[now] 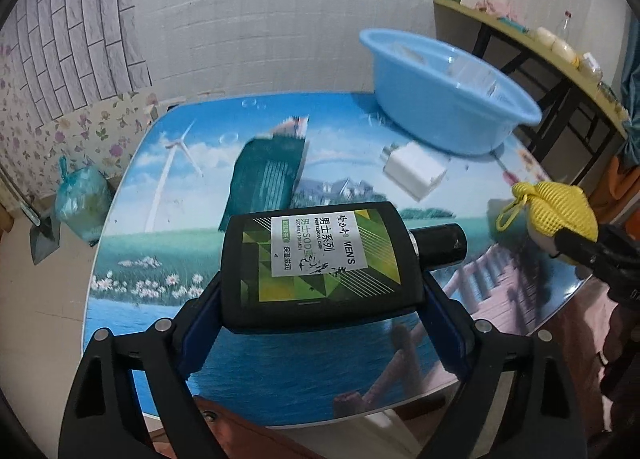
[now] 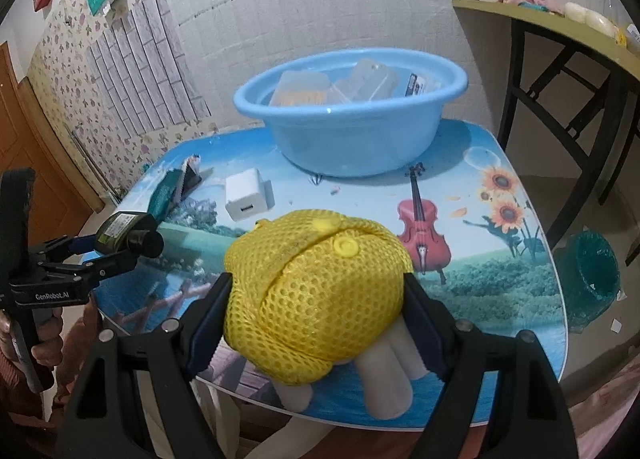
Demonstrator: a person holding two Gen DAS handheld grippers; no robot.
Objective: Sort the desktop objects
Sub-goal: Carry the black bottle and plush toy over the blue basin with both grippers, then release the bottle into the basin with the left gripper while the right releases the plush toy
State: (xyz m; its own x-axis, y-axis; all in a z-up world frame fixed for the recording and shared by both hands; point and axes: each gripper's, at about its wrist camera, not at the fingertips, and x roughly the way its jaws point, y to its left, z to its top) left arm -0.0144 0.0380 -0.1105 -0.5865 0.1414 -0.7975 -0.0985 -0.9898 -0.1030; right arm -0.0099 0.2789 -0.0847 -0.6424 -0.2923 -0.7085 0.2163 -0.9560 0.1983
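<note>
- Carry step: my left gripper (image 1: 320,291) pinches the black lotion bottle (image 1: 316,259) by its sides, lifted off the table (image 1: 280,379).
- Right gripper (image 2: 316,299) clamps the yellow mesh pouch (image 2: 312,291).
- Blue basin (image 1: 444,99) sits ahead and right of the left gripper; I judge both loads go there next.
- White charger (image 1: 414,169) and green packet (image 1: 268,175) are left on the table.

Left gripper (image 1: 320,299) clamps black lotion bottle (image 1: 316,259) above table (image 1: 280,379); blue basin (image 1: 440,111) beyond.

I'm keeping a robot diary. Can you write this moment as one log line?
left gripper: shut on flat black lotion bottle | right gripper: shut on yellow mesh pouch | blue plastic basin: on table, holds items
</note>
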